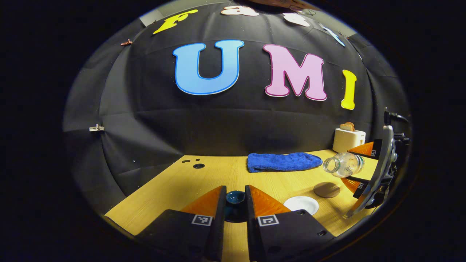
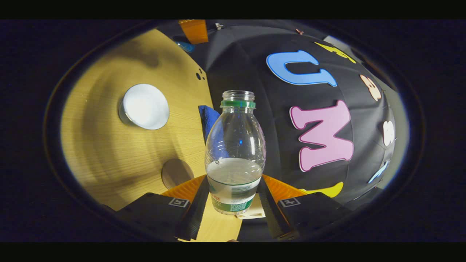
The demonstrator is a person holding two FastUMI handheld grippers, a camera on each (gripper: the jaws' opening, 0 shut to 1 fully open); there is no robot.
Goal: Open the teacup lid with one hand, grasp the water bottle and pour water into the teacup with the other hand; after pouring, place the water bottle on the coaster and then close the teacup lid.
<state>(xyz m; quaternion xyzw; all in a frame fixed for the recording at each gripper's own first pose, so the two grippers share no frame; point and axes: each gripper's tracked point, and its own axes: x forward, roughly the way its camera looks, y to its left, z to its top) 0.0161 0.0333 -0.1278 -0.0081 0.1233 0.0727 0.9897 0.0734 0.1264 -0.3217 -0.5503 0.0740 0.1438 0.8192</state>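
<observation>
Left gripper (image 1: 235,203) clamped on the lid (image 1: 235,198), a dark blue dome wedged between the fingers, lifted off the table (image 1: 174,185); its lower half is hidden behind them. Over to the right, the bottle (image 1: 344,164) lies tilted on its side in the right gripper (image 1: 358,167), mouth open toward the towel (image 1: 284,162). In the right gripper view both fingers press the bottle's base, water pooled low, label partly cut off. The teacup (image 2: 145,106) shows as a pale disc, its inside hard to read. The coaster (image 1: 327,189) sits bare beside it; a toaster (image 1: 348,140) stands at the back.
</observation>
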